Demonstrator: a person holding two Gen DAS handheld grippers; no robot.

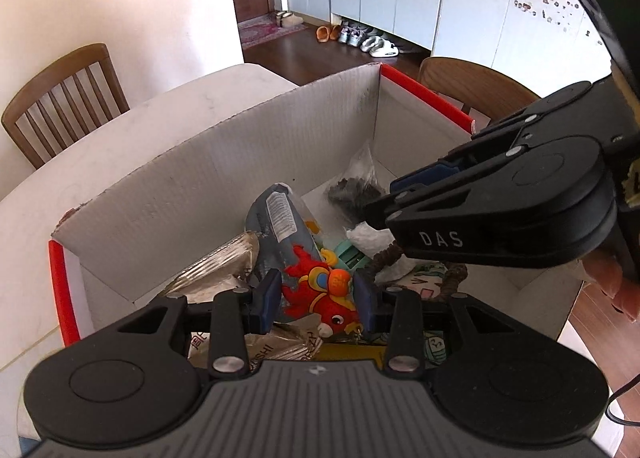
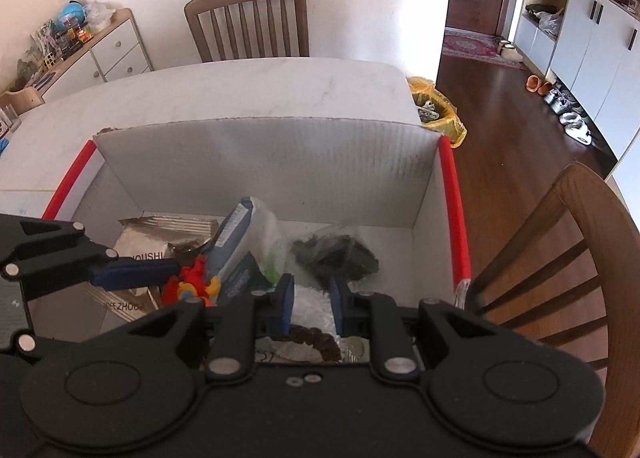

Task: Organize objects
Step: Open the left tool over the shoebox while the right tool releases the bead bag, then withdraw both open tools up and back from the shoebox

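Note:
A white cardboard box (image 1: pixel 224 162) with red edges stands on the table and holds several items. My left gripper (image 1: pixel 318 298) is inside it, its jaws around a red and orange plush fish (image 1: pixel 324 294), touching both sides. The fish also shows in the right wrist view (image 2: pixel 192 282). My right gripper (image 2: pixel 310 308) is over the box's right part, jaws a little apart around a white crumpled bag (image 2: pixel 312 306), with a brown braided ring (image 2: pixel 312 338) below. The right gripper shows in the left wrist view (image 1: pixel 384 202) near a bag of dark bits (image 1: pixel 352 190).
The box (image 2: pixel 264 162) also holds a blue-grey pouch (image 1: pixel 276 226), silver foil packs (image 1: pixel 216 270) and a teal item (image 1: pixel 348 254). Wooden chairs (image 2: pixel 248 22) (image 2: pixel 568 266) stand by the white table (image 2: pixel 240 90). A yellow bag (image 2: pixel 436 106) sits on the floor.

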